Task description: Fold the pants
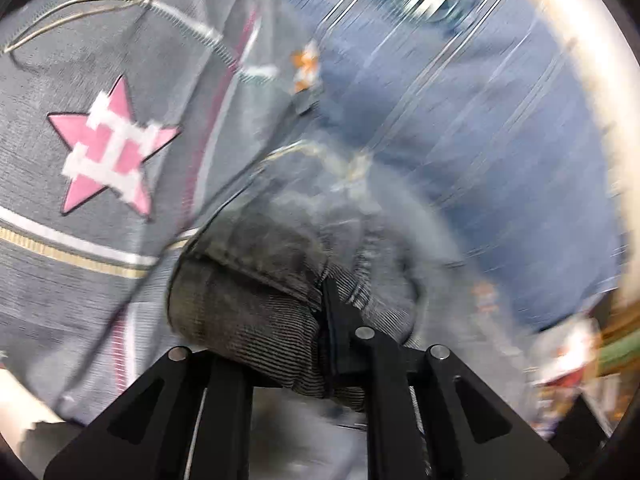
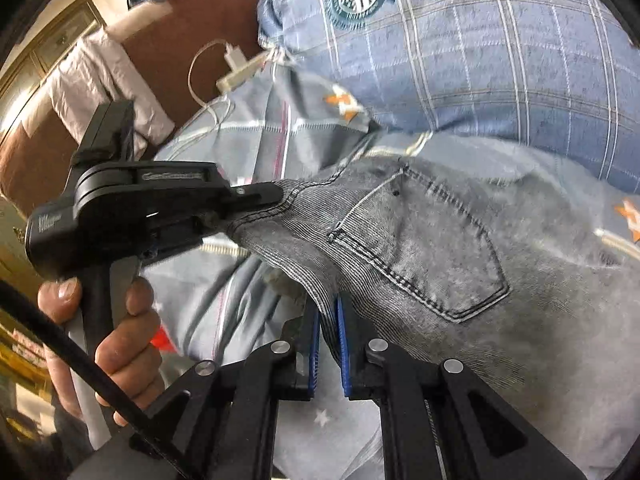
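Grey denim pants hang lifted above a bed, back pocket facing the right wrist view. My right gripper is shut on the pants' waistband edge, blue pads pinching the fabric. My left gripper shows in the right wrist view at the left, held by a hand, shut on the waistband's other corner. In the left wrist view my left gripper is shut on a bunched fold of the pants; the picture is blurred by motion.
A grey-blue bedsheet with a pink star lies under the pants. A blue plaid pillow lies behind. A white charger cable lies by the brown headboard.
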The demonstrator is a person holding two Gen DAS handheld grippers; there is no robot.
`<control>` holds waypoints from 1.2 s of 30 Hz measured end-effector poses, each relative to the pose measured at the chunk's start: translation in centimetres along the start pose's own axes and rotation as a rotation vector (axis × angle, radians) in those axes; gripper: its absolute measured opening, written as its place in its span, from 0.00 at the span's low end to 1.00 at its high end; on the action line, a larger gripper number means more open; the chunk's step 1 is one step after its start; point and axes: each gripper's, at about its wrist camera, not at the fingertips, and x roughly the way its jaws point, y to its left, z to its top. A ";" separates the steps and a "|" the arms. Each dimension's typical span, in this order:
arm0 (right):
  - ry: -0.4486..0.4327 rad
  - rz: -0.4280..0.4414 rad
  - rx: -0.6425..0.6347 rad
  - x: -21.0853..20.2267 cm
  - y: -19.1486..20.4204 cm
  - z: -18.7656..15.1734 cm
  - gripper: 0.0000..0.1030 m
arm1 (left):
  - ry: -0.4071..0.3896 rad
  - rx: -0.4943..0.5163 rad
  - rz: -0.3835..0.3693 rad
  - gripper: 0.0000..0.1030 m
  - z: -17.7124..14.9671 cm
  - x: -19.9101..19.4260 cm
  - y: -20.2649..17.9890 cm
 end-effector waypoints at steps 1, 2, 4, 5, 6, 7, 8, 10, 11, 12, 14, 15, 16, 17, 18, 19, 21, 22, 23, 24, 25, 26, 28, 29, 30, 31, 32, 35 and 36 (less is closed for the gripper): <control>0.036 -0.007 0.011 1.6 -0.4 -0.6 0.09 | 0.053 -0.003 0.050 0.13 -0.1 1.7 0.2; 0.081 -0.006 0.047 3.4 -1.2 -1.4 0.14 | 0.115 -0.032 0.080 0.13 -0.4 3.4 0.8; 0.104 0.025 0.113 5.1 -2.4 -2.3 0.16 | 0.152 -0.085 0.092 0.18 -0.7 4.7 1.9; 0.088 0.045 0.140 4.9 -2.7 -2.5 0.17 | 0.146 -0.103 0.082 0.19 -0.6 4.6 2.2; 0.071 0.077 0.172 4.5 -3.1 -2.4 0.20 | 0.131 -0.110 0.077 0.22 -0.4 4.3 2.3; 0.060 0.113 0.194 3.8 -3.3 -2.3 0.34 | 0.094 -0.112 0.081 0.30 -0.3 3.4 2.3; 0.043 0.129 0.204 2.9 -3.4 -2.1 0.52 | 0.057 -0.110 0.087 0.35 -0.2 2.7 2.1; -0.009 0.086 0.189 0.3 -3.3 -2.0 0.69 | -0.023 -0.072 0.110 0.54 -0.1 1.3 1.3; -0.028 0.065 0.176 -0.8 -3.4 -2.0 0.70 | -0.050 -0.049 0.120 0.55 -0.3 0.7 0.9; -0.037 0.055 0.170 -1.9 -3.6 -2.1 0.70 | -0.082 -0.019 0.128 0.55 -0.4 0.1 0.4; -0.057 0.048 0.196 -4.3 -5.2 -2.6 0.70 | -0.122 0.016 0.129 0.55 -0.4 -0.6 -0.3; -0.074 0.040 0.224 -5.9 -6.5 -3.0 0.70 | -0.147 0.035 0.125 0.55 -0.6 -1.1 -0.7; -0.091 0.032 0.249 -7.1 -7.7 -3.3 0.70 | -0.172 0.055 0.111 0.55 -0.5 -1.6 -1.0; -0.116 0.019 0.288 -8.8 -9.2 -3.8 0.70 | -0.203 0.087 0.087 0.55 -0.8 -2.2 -1.6; -0.147 0.004 0.332 -10.5 -10.9 -4.2 0.70 | -0.224 0.110 0.072 0.56 -1.1 -2.7 -2.1; -0.174 -0.010 0.364 -12.0 -12.2 -4.6 0.70 | -0.256 0.145 0.051 0.57 -1.6 -3.3 -2.8; -0.255 -0.067 0.438 -15.5 -15.8 -5.5 0.74 | -0.315 0.221 -0.006 0.70 -2.6 -3.8 -5.1; -0.290 -0.095 0.469 -17.0 -17.3 -6.2 0.78 | -0.335 0.255 -0.037 0.72 -3.2 -4.0 -6.0; -0.312 -0.115 0.495 -17.8 -18.5 -6.5 0.78 | -0.362 0.303 -0.067 0.72 -4.2 -4.6 -6.8; -0.342 -0.133 0.533 -18.6 -20.1 -7.2 0.78 | -0.380 0.339 -0.079 0.72 -5.0 -4.8 -7.6; -0.374 -0.138 0.576 -19.3 -21.9 -8.1 0.78 | -0.398 0.393 -0.088 0.72 -6.2 -4.8 -8.7; -0.407 -0.149 0.633 -20.1 -23.8 -9.3 0.78 | -0.397 0.450 -0.105 0.73 -7.4 -4.6 -10.0; -0.445 -0.167 0.747 -21.4 -27.1 -11.5 0.78 | -0.359 0.531 -0.134 0.73 -9.1 -4.4 -12.6; -0.458 -0.160 0.791 -22.0 -28.3 -12.1 0.78 | -0.324 0.571 -0.159 0.73 -10.4 -4.1 -14.1; -0.476 -0.157 0.849 -23.1 -29.8 -13.1 0.78 | -0.290 0.619 -0.189 0.73 -11.5 -4.0 -15.7; -0.492 -0.163 0.873 -24.0 -30.7 -13.6 0.78 | -0.263 0.674 -0.213 0.73 -13.0 -3.9 -17.2; -0.524 -0.171 0.901 -25.2 -31.6 -14.4 0.78 | -0.244 0.729 -0.232 0.73 -14.4 -4.0 -18.9; -0.571 -0.174 1.020 -26.8 -33.7 -16.7 0.78 | -0.152 0.861 -0.314 0.73 -18.4 -3.7 -24.5; -0.571 -0.179 1.085 -27.1 -34.6 -17.8 0.78 | -0.121 0.878 -0.328 0.73 -19.0 -3.4 -25.6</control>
